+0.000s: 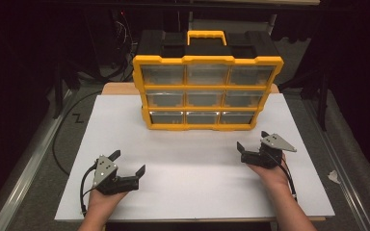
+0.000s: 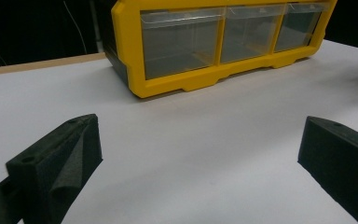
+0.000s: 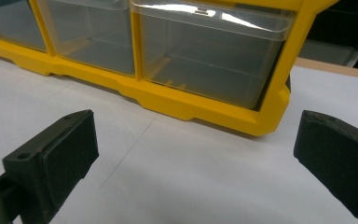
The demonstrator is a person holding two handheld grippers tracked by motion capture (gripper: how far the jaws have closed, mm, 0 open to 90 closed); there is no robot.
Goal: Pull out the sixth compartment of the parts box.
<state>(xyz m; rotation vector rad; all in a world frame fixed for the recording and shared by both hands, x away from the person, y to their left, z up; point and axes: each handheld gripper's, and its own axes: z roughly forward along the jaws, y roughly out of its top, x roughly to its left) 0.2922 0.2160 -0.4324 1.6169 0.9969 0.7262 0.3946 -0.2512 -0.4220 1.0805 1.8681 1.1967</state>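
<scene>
Beyond both tongs (spread wide) stands the organizer (image 1: 207, 91), untouched.

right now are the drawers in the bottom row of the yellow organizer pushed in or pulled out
Pushed in. All three clear drawers sit flush with the frame of the yellow organizer, none jutting onto the white table. Both gripper views show them empty.

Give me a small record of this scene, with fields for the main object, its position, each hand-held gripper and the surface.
main object: yellow and black organizer with nine clear drawers, three rows of three, all closed
handle: yellow handle on top
position: upright at the far middle of the white table
left hand-held gripper: open, holds nothing, near left, apart from the organizer
right hand-held gripper: open, holds nothing, near the organizer's lower right corner, not touching
drawer contents: look empty
</scene>
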